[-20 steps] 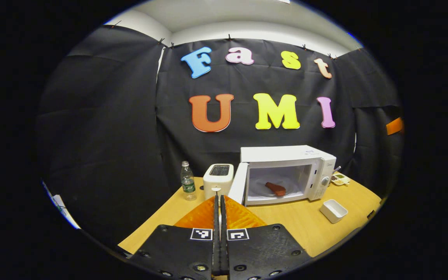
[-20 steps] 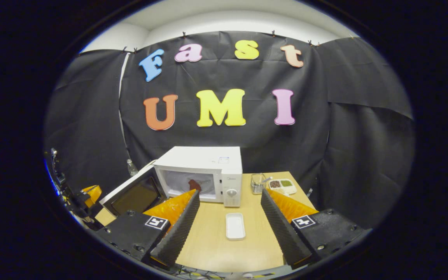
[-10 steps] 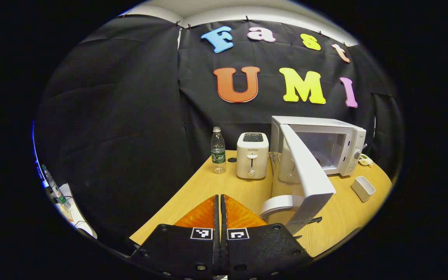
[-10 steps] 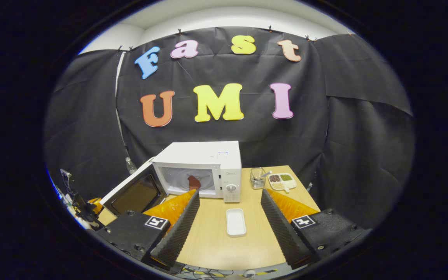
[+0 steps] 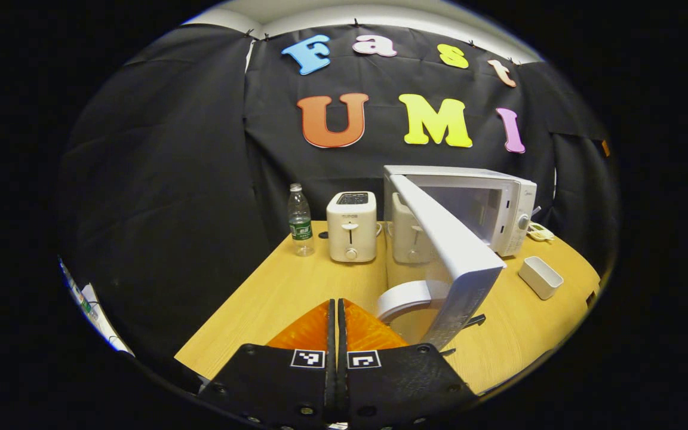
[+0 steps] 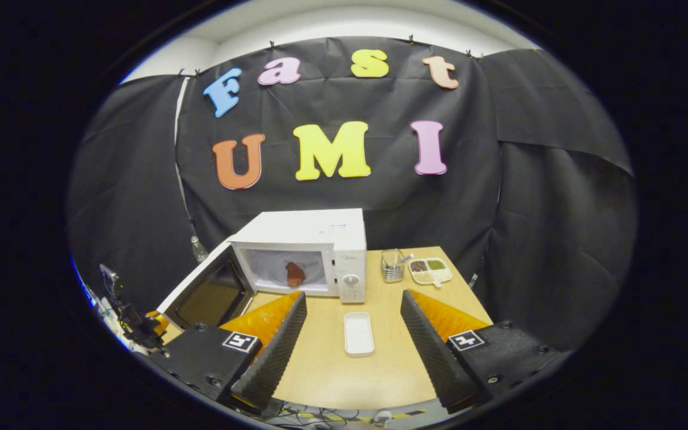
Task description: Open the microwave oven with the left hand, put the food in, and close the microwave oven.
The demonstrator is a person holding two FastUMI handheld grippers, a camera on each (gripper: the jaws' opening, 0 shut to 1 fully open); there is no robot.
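Microwave oven (image 6: 305, 251) stands at centre of the right gripper view, food (image 6: 294, 274) already inside. The left gripper (image 5: 337, 316), jaws pressed together and empty, sits low centre just behind the door (image 5: 451, 257). The right gripper (image 6: 353, 334) hangs with jaws wide apart above the desk (image 6: 344, 370). Closing is in hand; next, likely push the door shut.

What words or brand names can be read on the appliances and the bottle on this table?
None can be read.
toaster: a small mark on its front, too blurred.
microwave oven: a small mark above its dial, too small.
water bottle: a green label, print too small.
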